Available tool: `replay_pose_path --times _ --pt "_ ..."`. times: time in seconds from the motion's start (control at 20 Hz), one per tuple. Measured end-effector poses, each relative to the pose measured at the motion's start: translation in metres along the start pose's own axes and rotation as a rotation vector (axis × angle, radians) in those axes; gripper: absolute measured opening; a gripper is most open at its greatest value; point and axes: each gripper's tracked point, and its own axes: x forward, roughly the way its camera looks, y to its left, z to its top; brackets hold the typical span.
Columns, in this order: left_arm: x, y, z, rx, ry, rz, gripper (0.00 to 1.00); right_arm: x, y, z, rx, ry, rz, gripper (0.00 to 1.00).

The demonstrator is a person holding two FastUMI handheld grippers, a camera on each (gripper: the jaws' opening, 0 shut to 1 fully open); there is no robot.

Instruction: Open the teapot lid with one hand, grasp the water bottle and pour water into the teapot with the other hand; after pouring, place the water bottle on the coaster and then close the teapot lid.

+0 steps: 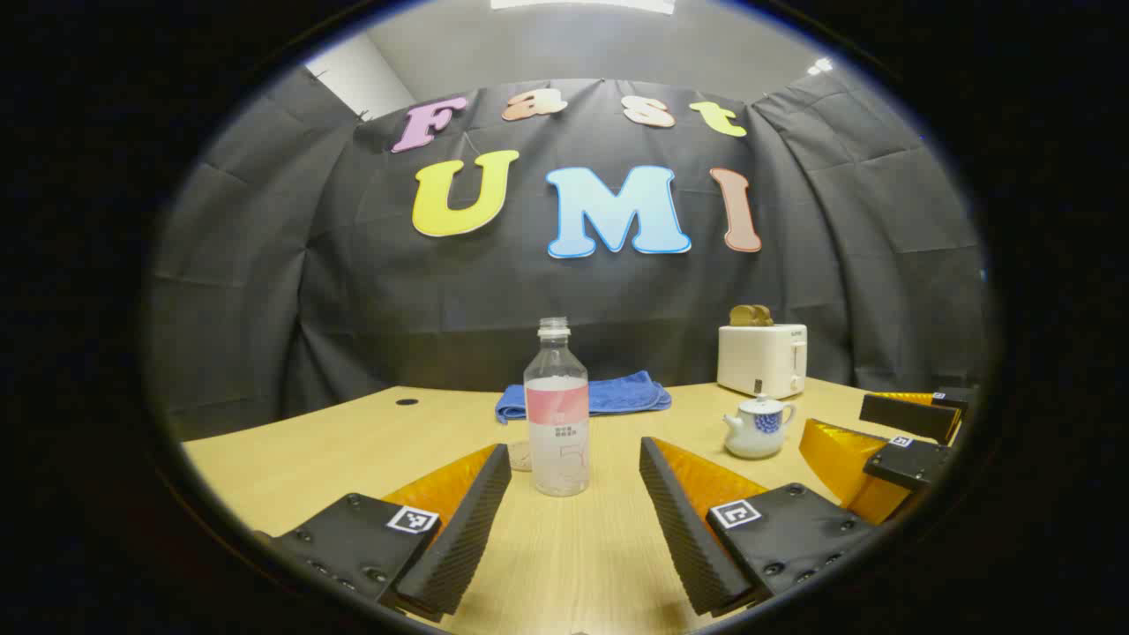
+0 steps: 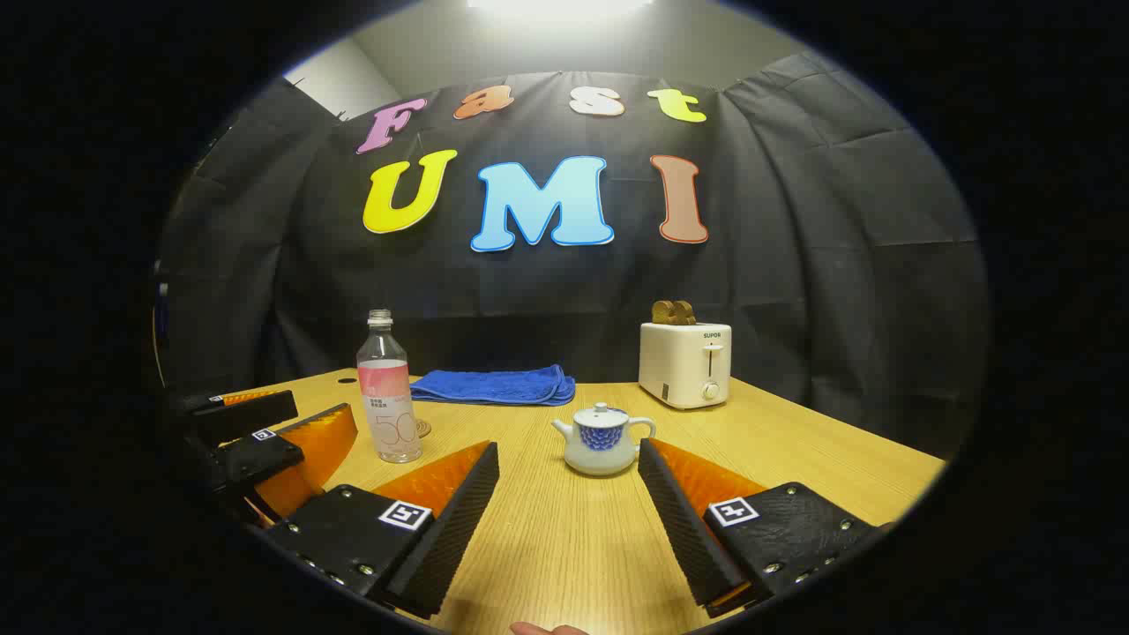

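blue-patterned white teapot (image 2: 602, 439), blue towel (image 2: 494, 385)

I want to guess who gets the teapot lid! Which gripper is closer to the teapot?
Right. The right gripper is open and aimed straight at the teapot, which sits just past its fingertips. The left gripper faces the water bottle; the teapot lies farther off to its side.

One water bottle (image 1: 557, 414) without a cap, one teapot (image 2: 602, 440), one toaster (image 2: 686, 363) behind the teapot, two bread slices (image 2: 673, 311) in the toaster, one folded blue towel (image 2: 494, 385), perhaps one coaster (image 2: 422, 429) beside the bottle, two grippers.
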Motion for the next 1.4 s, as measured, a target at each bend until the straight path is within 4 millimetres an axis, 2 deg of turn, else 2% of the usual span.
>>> replay_pose_path --times 0.8,1.25,1.4 --pt "0.001 0.001 -0.002 0.0 0.0 0.001 1.0 0.005 -0.005 0.001 0.002 0.001 -0.016 0.99" --pt "0.0 0.001 -0.001 -0.001 0.001 0.002 1.0 0.063 -0.015 0.005 0.011 0.009 -0.012 0.97" --pt "0.001 0.0 -0.002 -0.001 0.003 -0.005 1.0 0.093 -0.024 0.002 0.084 0.04 -0.007 0.96"
